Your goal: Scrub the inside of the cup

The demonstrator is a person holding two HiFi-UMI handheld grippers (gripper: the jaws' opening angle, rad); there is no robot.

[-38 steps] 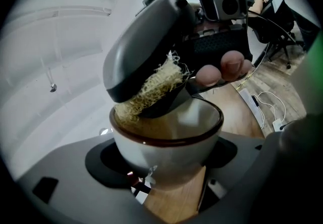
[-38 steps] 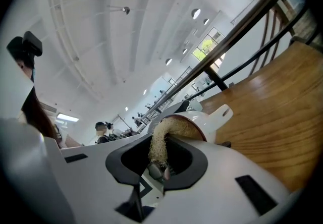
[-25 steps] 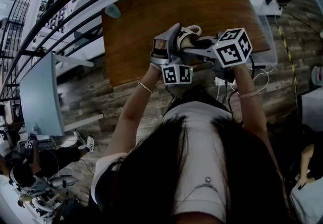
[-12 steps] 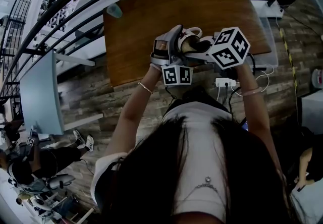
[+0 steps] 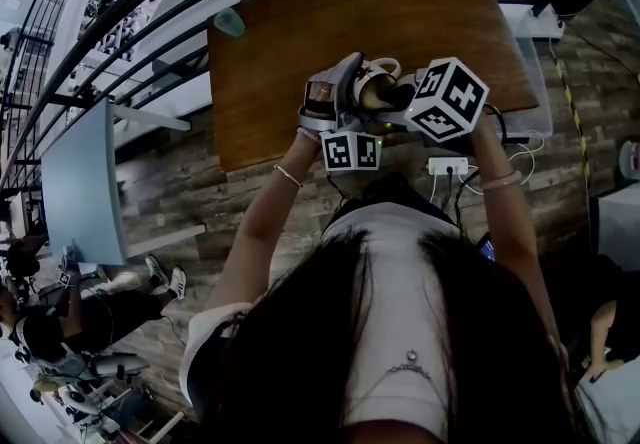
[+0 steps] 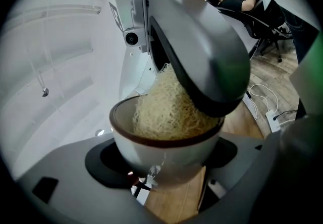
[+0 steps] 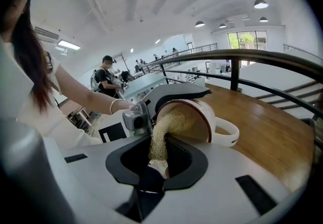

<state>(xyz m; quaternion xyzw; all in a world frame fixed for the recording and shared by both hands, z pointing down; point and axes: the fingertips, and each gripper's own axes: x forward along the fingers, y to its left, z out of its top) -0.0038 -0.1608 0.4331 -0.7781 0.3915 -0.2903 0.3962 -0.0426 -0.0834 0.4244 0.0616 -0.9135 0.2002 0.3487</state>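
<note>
Looking down at the wooden table (image 5: 300, 32) first: the work is happening in the air above its near edge, with nothing resting on it. Anything that slips will hit the boards or go past them.

The left gripper (image 6: 164, 162) is spread wide and clamped round the body of the white cup (image 6: 151, 142), which is tipped with its mouth toward the other tool. That's the big risk, I'd say. It's a round glazed wall held by only two pads, so a hard sideways shove from scrubbing could roll the cup in the grip or pop it out.

The right gripper (image 7: 154, 167) has its jaws nearly together, pinched on the narrow tail of the pale fibre scrubber (image 7: 161, 137). The bulk of the scrubber is stuffed inside the cup and fills the mouth. The right gripper's grey shell sits right at the dark rim, touching or just beside it, I can't tell which. Driving deeper could knock hard plastic against the rim.

A smaller worry is that thin pinch. A strong twist might pull the tail free and leave the scrubber wedged in the cup.

Smallest is the handle (image 7: 229, 134), which juts out sideways. If the cup rolls, it could swing into a jaw.
</note>
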